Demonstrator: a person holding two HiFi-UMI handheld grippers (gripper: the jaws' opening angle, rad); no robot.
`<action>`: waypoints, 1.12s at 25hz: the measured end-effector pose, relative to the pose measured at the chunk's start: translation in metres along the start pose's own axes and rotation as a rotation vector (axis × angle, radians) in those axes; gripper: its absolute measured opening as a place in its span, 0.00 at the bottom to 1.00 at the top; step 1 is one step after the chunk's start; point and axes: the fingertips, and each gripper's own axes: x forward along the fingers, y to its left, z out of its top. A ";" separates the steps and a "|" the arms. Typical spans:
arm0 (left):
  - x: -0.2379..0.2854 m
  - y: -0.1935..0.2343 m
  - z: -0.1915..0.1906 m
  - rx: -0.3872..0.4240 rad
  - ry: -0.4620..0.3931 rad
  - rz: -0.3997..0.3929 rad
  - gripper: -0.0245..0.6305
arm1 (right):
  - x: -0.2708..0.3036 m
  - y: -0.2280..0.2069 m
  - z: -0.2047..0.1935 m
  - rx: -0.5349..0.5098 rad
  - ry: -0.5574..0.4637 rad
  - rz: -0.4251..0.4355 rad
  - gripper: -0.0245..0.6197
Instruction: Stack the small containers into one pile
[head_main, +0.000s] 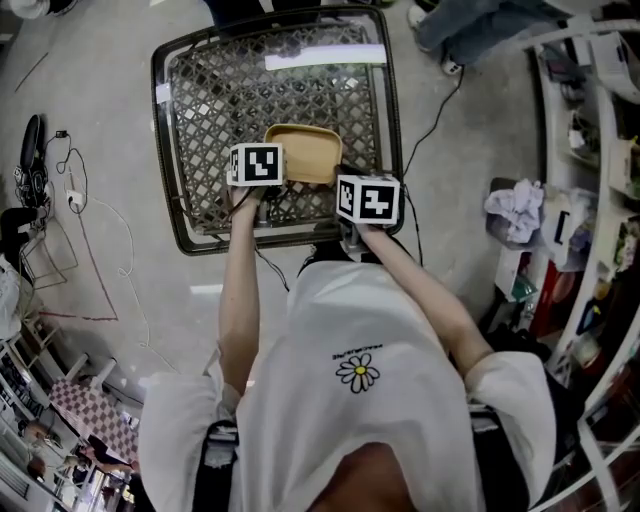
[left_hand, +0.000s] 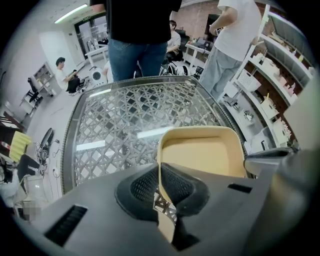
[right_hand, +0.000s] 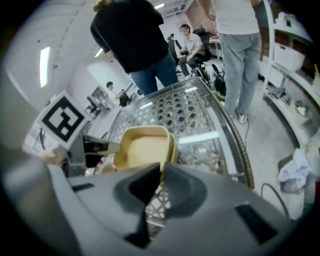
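A tan, shallow small container (head_main: 303, 152) hangs just over the lattice glass table (head_main: 210, 90), held from both near corners. My left gripper (head_main: 262, 170) is shut on its left wall; in the left gripper view that thin wall (left_hand: 161, 175) runs pinched between the black pads. My right gripper (head_main: 362, 202) is shut on the right near rim, which the right gripper view shows clamped between its pads (right_hand: 150, 187). In that view a second rim (right_hand: 173, 145) lines the container's (right_hand: 142, 150) right side, as of two nested ones. The left gripper's marker cube (right_hand: 62, 120) shows beside it.
The table has a dark rounded frame (head_main: 172, 200). Two people stand at its far side (left_hand: 137, 40) (right_hand: 240, 45). Shelving (head_main: 590, 200) and a crumpled cloth (head_main: 515, 208) lie to the right. Cables (head_main: 95, 250) trail on the floor at left.
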 end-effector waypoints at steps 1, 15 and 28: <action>0.002 0.000 0.000 0.004 0.005 -0.002 0.09 | 0.002 -0.001 -0.001 0.010 0.005 0.000 0.10; 0.007 0.005 0.005 0.039 0.023 0.012 0.10 | 0.017 -0.008 -0.005 0.009 0.023 -0.019 0.11; -0.005 -0.002 0.014 0.000 -0.051 -0.029 0.21 | 0.011 -0.010 0.009 -0.014 -0.015 0.065 0.20</action>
